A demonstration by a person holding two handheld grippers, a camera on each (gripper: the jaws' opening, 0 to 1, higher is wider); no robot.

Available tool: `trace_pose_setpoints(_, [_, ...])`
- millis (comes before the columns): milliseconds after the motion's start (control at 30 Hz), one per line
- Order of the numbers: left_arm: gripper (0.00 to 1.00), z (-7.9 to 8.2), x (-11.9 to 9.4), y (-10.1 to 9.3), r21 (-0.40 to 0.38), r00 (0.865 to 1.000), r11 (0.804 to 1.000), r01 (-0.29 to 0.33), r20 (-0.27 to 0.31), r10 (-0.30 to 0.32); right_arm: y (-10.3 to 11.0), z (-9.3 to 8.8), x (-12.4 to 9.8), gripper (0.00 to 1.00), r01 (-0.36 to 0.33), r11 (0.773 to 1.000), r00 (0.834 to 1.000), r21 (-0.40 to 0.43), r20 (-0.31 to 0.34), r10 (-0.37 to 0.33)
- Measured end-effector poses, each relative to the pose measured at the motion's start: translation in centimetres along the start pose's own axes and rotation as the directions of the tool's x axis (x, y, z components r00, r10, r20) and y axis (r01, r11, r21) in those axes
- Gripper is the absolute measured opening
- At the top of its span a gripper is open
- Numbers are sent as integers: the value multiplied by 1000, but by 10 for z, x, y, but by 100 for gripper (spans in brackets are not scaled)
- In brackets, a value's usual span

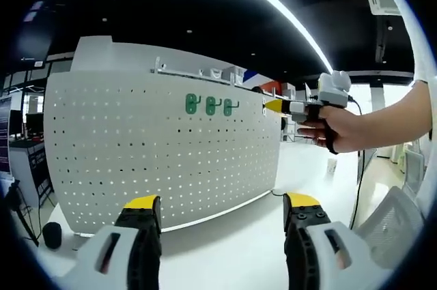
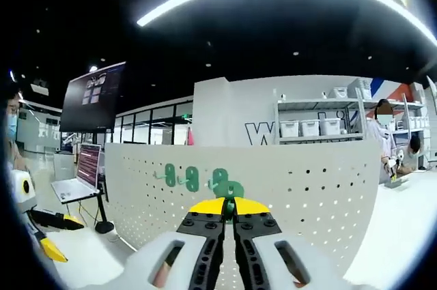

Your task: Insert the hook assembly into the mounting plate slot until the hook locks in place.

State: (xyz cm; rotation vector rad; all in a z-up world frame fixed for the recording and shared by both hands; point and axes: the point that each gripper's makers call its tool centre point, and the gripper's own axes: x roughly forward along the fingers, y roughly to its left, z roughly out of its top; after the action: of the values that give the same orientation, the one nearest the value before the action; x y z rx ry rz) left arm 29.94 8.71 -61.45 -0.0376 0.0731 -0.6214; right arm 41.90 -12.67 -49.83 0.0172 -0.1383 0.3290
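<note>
Three green hooks [image 1: 212, 105] are already sitting in the upper rows of the pegboard [image 1: 136, 160]. You are keeping the left gripper [image 1: 222, 211] wide and empty below the pegboard. You are closing the right gripper [image 2: 230, 207] on a fourth green hook [image 2: 231, 190], just before the pegboard, right of the mounted hooks; insertion is still pending.

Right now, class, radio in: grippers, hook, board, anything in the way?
Left gripper open, empty. Right gripper shut on a green hook, close to the pegboard. Three hooks already on the board. Nothing in the way.
</note>
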Motion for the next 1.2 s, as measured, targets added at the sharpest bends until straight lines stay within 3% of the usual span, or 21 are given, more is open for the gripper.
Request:
trace_pose_setpoints(200, [74, -2, -1, -1, 3, 1000, 1000, 2, -10, -2, -9, 0, 7, 1, 23, 999, 1000, -28, -7, -23])
trace_pose_setpoints(400, [73, 4, -2, 0, -32, 1000, 999, 1, 17, 0, -16, -1, 16, 1, 39, 997, 999, -67, -19, -40])
trace_pose_setpoints(667, [71, -2, 0, 1, -43, 1000, 999, 6, 9, -5, -20, 2, 30, 1, 59, 993, 998, -106, -20, -61])
trace_pose_setpoints(733, [70, -2, 1, 0, -52, 1000, 999, 8, 10, -7, -23, 1, 34, 1, 82, 996, 996, -42, -16, -83])
trace_pose_setpoints(933, [70, 1, 2, -2, -54, 1000, 998, 13, 17, -12, -21, 2, 45, 1, 88, 992, 996, -92, -12, -90])
trace_pose_setpoints(1200, [68, -3, 1, 0, -53, 1000, 999, -1, 5, 1, -25, 0, 56, 1, 96, 994, 995, -50, -8, -96])
